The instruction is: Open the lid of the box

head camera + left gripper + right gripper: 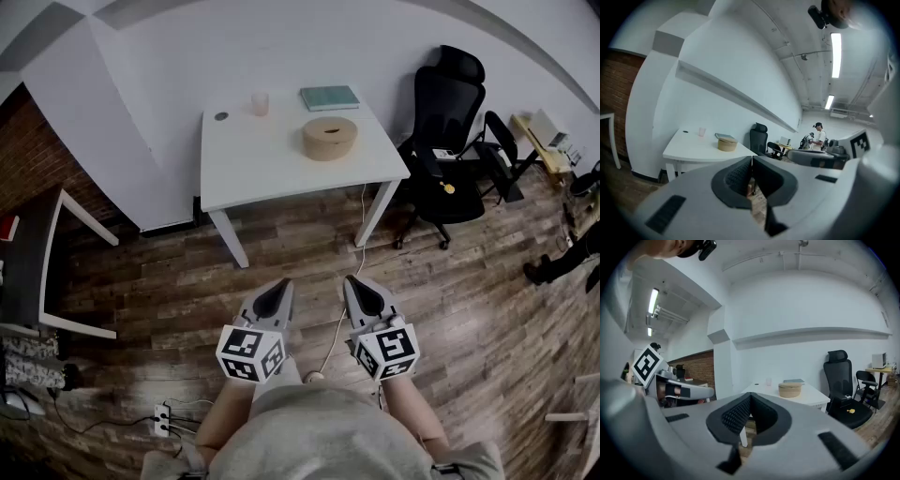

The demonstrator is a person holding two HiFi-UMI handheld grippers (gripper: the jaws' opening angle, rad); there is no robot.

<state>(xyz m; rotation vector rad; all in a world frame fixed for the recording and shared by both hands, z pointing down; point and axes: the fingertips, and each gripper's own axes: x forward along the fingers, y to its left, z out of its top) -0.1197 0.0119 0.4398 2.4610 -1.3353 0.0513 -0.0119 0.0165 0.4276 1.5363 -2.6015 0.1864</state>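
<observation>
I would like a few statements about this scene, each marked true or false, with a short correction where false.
1. The round box on the table is closed. True.
2. The left tool grips the box. False: its jaws are together on nothing, and it is over the floor, well short of the table.
3. A book lies on the table beyond the box. True.
4. The black chair stands to the left of the table in the head view. False: it stands to the right.
5. The right tool has its jaws together. True.
</observation>
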